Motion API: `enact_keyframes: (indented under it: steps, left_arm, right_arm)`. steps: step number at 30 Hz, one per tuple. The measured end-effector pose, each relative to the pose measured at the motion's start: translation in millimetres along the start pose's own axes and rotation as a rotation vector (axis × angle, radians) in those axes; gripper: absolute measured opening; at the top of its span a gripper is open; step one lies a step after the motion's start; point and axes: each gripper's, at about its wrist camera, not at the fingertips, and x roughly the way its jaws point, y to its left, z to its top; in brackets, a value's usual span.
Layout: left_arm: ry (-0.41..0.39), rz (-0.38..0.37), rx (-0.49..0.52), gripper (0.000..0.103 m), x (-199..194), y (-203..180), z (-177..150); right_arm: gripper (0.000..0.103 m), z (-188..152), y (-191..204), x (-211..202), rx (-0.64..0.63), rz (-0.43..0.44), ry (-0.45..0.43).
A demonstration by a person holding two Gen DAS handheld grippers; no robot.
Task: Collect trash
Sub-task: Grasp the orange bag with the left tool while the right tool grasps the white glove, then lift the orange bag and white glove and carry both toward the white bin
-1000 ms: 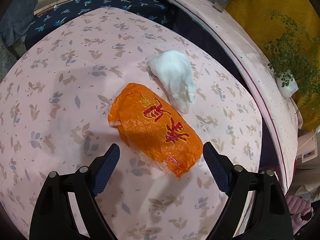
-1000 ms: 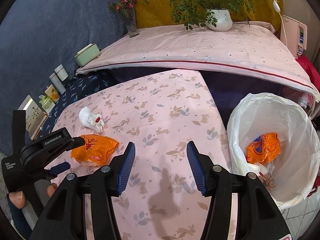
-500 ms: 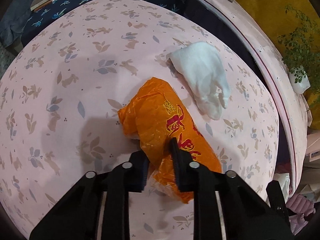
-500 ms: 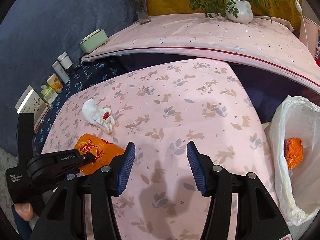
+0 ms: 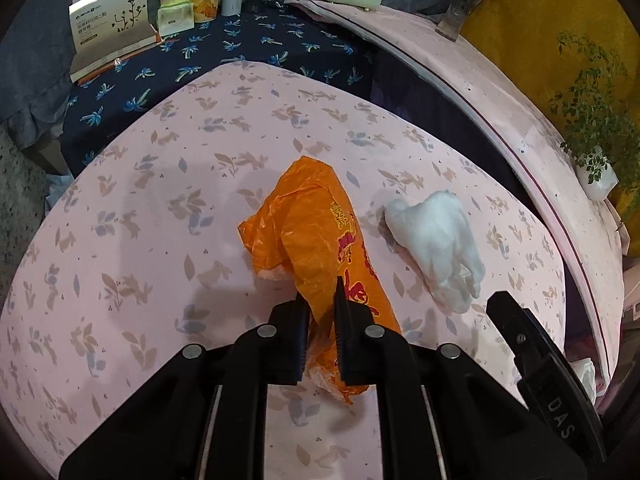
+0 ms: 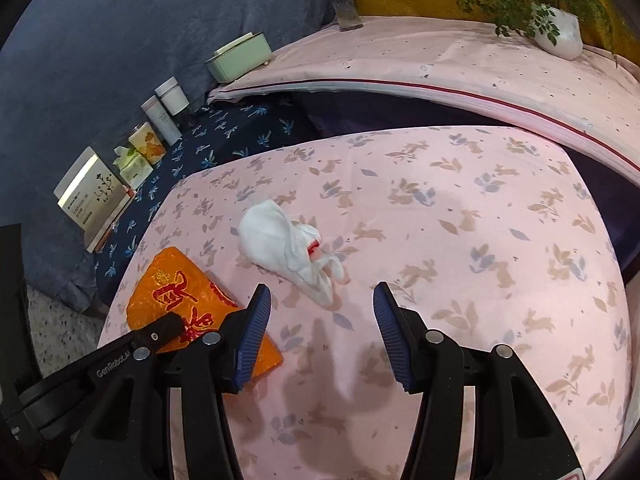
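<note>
Now | left gripper (image 5: 321, 300): clamped on orange bag (image 5: 312, 240), jaws nearly together; bag on pink cloth (image 5: 120, 240) | right gripper (image 6: 320, 312): wide apart, holding nothing; white wad (image 6: 284, 248) just ahead, untouched

Readable text, short list:
- "GenRobot.AI" in white along the arm of the left hand-held gripper (image 6: 168, 326), right wrist view.
- "DAS" in pale raised letters on the black body of the right hand-held gripper (image 5: 532, 360), left wrist view; looks cut off, any letters before it can't be seen.
- Orange plastic bag (image 5: 316, 248): large red Chinese characters plus a small yellow emblem above them; strokes crumpled, can't read them reliably.
- White booklet (image 5: 110, 16) at the back: dark plant line drawing, small logo and a few lines of tiny print at top left, too small to read.
</note>
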Motion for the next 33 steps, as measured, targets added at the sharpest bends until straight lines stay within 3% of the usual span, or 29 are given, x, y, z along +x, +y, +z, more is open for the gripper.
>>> enact_keyframes:
  steps: [6, 8, 10, 12, 21, 33]
  left_arm:
    - [0.001, -0.012, 0.017, 0.011, 8.5, 1.1, 10.8]
    - [0.003, -0.019, 0.024, 0.011, 10.6, -1.0, 12.2]
    - [0.004, -0.024, 0.034, 0.011, 11.4, -3.4, 11.6]
    - [0.006, -0.032, 0.042, 0.011, 11.0, -5.6, 9.5]
    - [0.010, -0.078, 0.083, 0.011, -10.4, -33.1, -16.2]
    - [-0.025, -0.173, 0.225, 0.011, -71.8, -119.2, -69.1]
  right_arm:
    - [0.046, 14.0, 12.1, 31.3, -0.009, 0.007, 0.028]
    - [0.037, 13.6, 13.8, 40.6, -0.019, 0.001, 0.048]
    - [0.018, 10.4, 12.4, 46.6, -0.020, 0.001, 0.069]
    - [0.010, 5.2, 9.0, 47.7, -0.019, -0.004, 0.080]
    - [0.007, -19.7, -25.0, -4.7, 0.053, -0.013, 0.020]
    - [0.007, -36.8, -83.9, -118.4, 0.119, -0.061, -0.129]
